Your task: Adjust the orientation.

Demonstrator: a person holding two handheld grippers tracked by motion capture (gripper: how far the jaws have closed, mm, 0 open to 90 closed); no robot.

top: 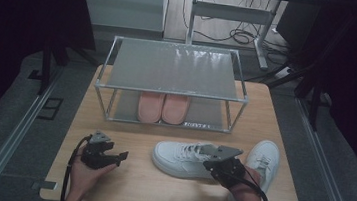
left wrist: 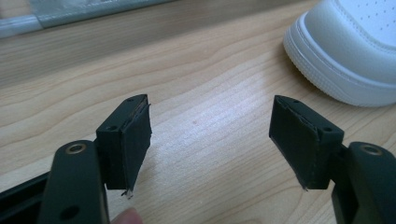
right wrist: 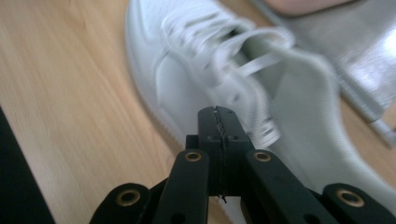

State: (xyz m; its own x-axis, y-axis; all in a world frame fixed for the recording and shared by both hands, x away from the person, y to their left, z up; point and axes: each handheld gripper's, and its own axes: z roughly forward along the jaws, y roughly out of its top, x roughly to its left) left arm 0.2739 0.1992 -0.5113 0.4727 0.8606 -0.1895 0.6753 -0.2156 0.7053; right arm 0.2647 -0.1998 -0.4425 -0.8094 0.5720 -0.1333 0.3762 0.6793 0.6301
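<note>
No brand or writing can be read on the shoes, the rack or the grippers.

The right gripper (top: 211, 165) has its jaws pressed flat together with nothing between them, as the right gripper view shows. It sits at the heel end of the left sneaker (top: 184, 158), a white laced shoe lying on its sole near the table's front, toe pointing toward the left gripper. In the right gripper view the closed tips stand in front of that sneaker's side, near the laces; whether they touch it I cannot tell, as the shoe is blurred. The right sneaker (top: 260, 164) lies just behind the right hand (top: 246, 188), angled toward the table's right edge, its heel hidden by the hand.

The left gripper (top: 121, 156) rests low over bare wood, jaws wide apart and empty. Its own view shows the toe of the left sneaker (left wrist: 348, 51) ahead and to one side, apart from the pads.

At the back of the table (top: 108, 178) stands a metal rack (top: 172, 69) with two shelves; pink slippers (top: 162, 108) sit on the lower one, and the top shelf is bare. A strip of open wood runs between rack and sneakers, and more lies around the left gripper. The right sneaker lies close to the right edge.
</note>
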